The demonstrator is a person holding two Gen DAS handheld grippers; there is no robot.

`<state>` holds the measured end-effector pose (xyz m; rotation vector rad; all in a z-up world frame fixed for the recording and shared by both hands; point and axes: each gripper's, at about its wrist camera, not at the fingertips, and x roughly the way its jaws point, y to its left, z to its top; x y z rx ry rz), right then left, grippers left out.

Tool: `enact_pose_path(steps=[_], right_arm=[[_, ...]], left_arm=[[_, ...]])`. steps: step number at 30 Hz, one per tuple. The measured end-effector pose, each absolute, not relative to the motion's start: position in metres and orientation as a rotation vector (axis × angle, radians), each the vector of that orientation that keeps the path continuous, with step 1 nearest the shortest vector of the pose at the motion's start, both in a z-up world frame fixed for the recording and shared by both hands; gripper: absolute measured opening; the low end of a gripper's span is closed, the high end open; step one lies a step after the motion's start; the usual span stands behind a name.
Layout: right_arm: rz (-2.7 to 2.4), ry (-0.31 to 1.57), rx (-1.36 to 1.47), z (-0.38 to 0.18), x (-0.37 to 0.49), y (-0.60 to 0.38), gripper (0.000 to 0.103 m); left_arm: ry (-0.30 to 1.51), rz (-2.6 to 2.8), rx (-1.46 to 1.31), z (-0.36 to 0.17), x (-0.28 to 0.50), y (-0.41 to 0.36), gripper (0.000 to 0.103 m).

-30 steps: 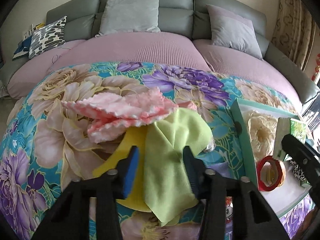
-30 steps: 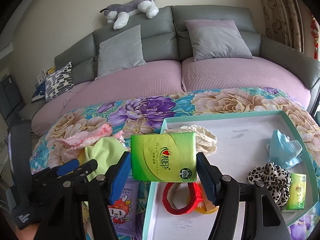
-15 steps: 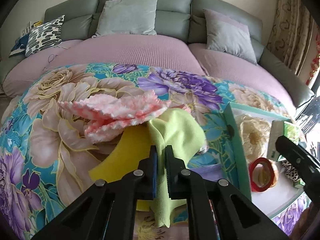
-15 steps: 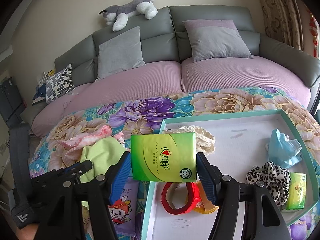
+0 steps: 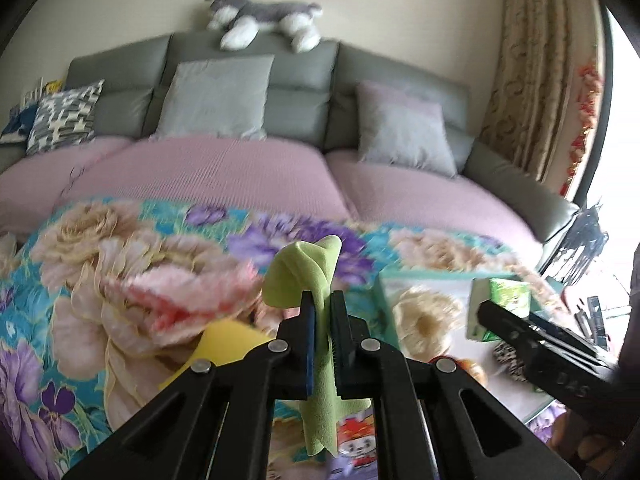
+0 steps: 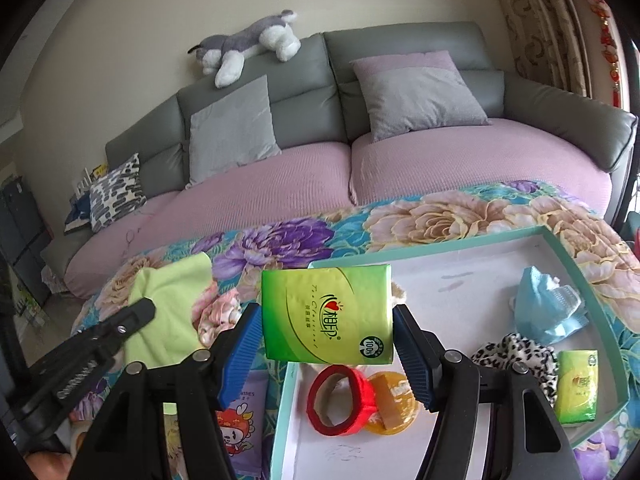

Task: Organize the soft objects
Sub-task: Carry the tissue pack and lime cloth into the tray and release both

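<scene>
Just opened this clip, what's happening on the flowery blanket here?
A person is sorting soft items with two handheld grippers. The left gripper has just closed on a light green cloth, which hangs from its jaws above the floral blanket. The right gripper holds a green tissue pack over the edge of the teal tray. A pink frilly cloth and a yellow cloth lie on the blanket.

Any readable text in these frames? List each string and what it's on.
"100%": round seal on the green tissue pack held in the right hand-held gripper.
"WIPES": purple wipes pack.
Tissue pack's brand and script line: too stylised to read.
Small green pack in the tray: too small.
Yellow tape roll: blurred.
</scene>
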<state>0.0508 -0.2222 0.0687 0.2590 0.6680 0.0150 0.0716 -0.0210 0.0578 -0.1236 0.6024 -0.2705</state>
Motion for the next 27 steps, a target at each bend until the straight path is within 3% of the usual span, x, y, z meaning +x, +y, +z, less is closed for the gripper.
enact_pose_path(steps=[27], right_arm=[[-0.249,0.729,0.416,0.039,0.044,-0.338,0.068]], left_arm=[[0.633,-0.489,-0.032,0.087,0.091,-0.127,0.007]])
